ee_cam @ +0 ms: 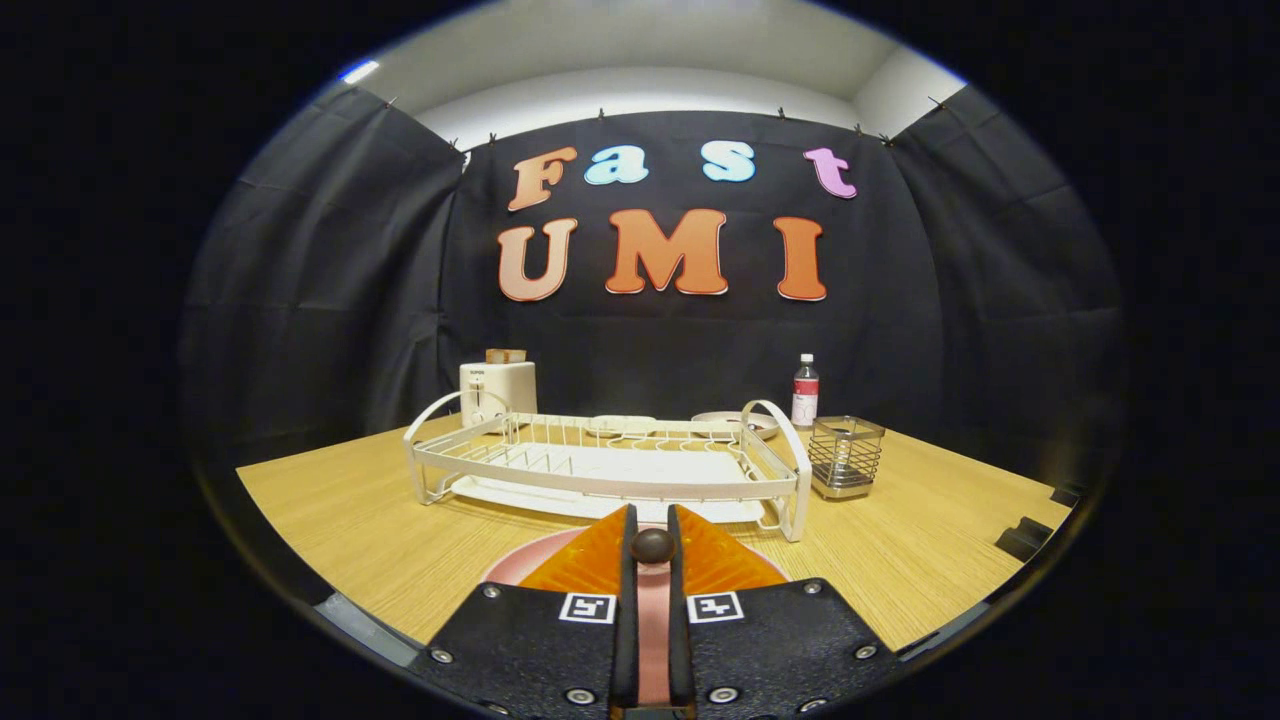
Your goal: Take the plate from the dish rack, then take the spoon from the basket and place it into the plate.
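the camera rides on the tongs [651, 525], low over the tabletop [930, 540], facing the near dish rack [610, 465] and booth wall.

The handheld two-finger gripper [652, 525] has a black, textured body in two halves, each fastened with silver round-head screws and carrying a small square black-and-white marker. Its two wedge-shaped, ribbed fingers [585, 565] have black inner edges.

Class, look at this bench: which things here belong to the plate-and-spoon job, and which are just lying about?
Belong to the job:
pink plate, on the table under the fingers
spoon, pinched in the hand-held gripper
dish rack
wire basket, right of the rack

Lying about:
toaster
bottle
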Tool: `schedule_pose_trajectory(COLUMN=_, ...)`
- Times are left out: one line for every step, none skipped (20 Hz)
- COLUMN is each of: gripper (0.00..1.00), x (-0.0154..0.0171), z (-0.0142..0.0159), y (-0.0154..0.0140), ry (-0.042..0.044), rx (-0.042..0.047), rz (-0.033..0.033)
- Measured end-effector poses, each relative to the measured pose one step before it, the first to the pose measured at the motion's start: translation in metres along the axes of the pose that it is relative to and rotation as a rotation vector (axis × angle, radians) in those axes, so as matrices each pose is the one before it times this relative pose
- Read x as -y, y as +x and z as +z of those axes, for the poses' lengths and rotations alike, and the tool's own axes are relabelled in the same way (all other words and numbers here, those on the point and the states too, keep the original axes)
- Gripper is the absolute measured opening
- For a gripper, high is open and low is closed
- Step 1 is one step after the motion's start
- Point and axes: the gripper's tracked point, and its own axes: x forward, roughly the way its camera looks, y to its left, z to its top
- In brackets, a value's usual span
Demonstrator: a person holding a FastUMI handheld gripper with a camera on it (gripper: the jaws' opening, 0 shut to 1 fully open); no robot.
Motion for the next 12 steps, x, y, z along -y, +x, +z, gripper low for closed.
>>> schedule_pose_trajectory(gripper=0.14, x=-0.00251, z=-0.00507, y=-0.00002, ry=-0.00631, rx=-0.01748, rz=-0.00002)
schedule_pose_trajectory(gripper=0.16, x=-0.00171, z=-0.00565, y=0.00006, ry=-0.00412, rx=-0.01736, rz=0.00145)
schedule_pose_trajectory(gripper=0.19, x=-0.00133, z=-0.00363, y=-0.00012, ry=0.0003, rx=-0.01391, rz=0.00237)
schedule_pose_trajectory(gripper=0.19, x=-0.00053, z=-0.00167, y=-0.00014, ry=-0.00007, rx=-0.00897, rz=-0.00016)
schedule_pose_trajectory(gripper=0.21, x=0.00009, z=-0.00019, y=-0.00116, ry=0.00161, rx=-0.0056, rz=0.00179)
schedule_pose_trajectory(gripper=0.24, x=-0.00002, z=0.00149, y=-0.00029, ry=-0.00059, rx=-0.00176, rz=0.00053)
schedule_pose_trajectory(gripper=0.3, x=0.00133, z=0.00161, y=-0.00096, ry=-0.00351, rx=-0.00059, rz=-0.00094)
schedule_pose_trajectory(gripper=0.35, x=0.00223, z=0.00119, y=-0.00167, ry=-0.00216, rx=-0.0002, rz=-0.00351)
schedule_pose_trajectory(gripper=0.52, x=0.00246, z=0.00242, y=-0.00124, ry=0.00121, rx=-0.0006, rz=-0.00147)
schedule_pose_trajectory(gripper=0.61, x=0.00184, z=0.00208, y=-0.00251, ry=0.00675, rx=-0.00429, rz=-0.00126)
schedule_pose_trajectory(gripper=0.76, x=0.00324, z=0.00294, y=-0.00175, ry=0.00896, rx=-0.00317, rz=-0.00399)
schedule_pose_trajectory(gripper=0.81, x=0.00352, z=0.00336, y=-0.00171, ry=0.00573, rx=-0.00207, rz=-0.00255)
